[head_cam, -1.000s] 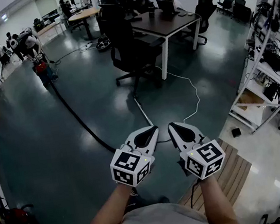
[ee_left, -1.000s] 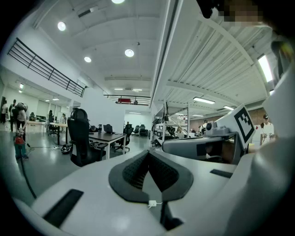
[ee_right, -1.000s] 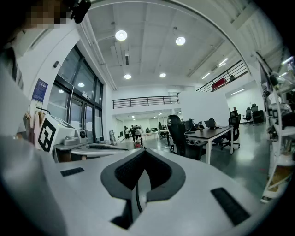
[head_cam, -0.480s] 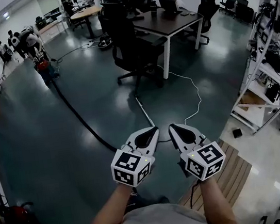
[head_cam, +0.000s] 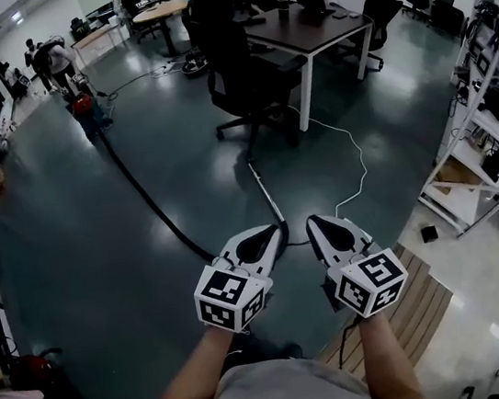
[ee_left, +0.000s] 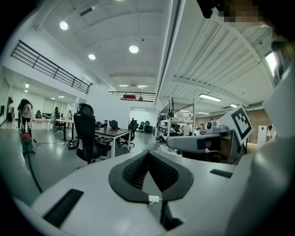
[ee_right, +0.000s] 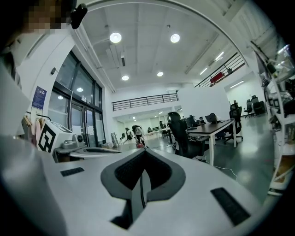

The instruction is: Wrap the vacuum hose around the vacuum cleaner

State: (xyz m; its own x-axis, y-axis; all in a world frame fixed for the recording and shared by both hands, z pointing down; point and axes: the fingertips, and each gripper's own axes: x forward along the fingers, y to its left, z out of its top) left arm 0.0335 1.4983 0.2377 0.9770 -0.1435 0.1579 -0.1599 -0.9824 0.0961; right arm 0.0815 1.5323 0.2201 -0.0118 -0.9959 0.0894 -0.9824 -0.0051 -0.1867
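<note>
Grey sleeves frame your two hands low in the head view, each holding its tool level and side by side. Your left gripper [head_cam: 275, 230] has its jaws pressed together with nothing between them, and your right gripper [head_cam: 312, 221] is closed and empty in the same way. Under your right arm lies a slatted wooden board [head_cam: 421, 308]. Just past the tips, a pale wand [head_cam: 267, 195] lies on the dark floor, with a white cable [head_cam: 357, 167] to its right. From there the black vacuum hose [head_cam: 152, 207] runs away up-left to the red vacuum cleaner [head_cam: 84, 106], well apart from you. Further right stand an office chair [head_cam: 244, 72] and a desk [head_cam: 322, 29].
</note>
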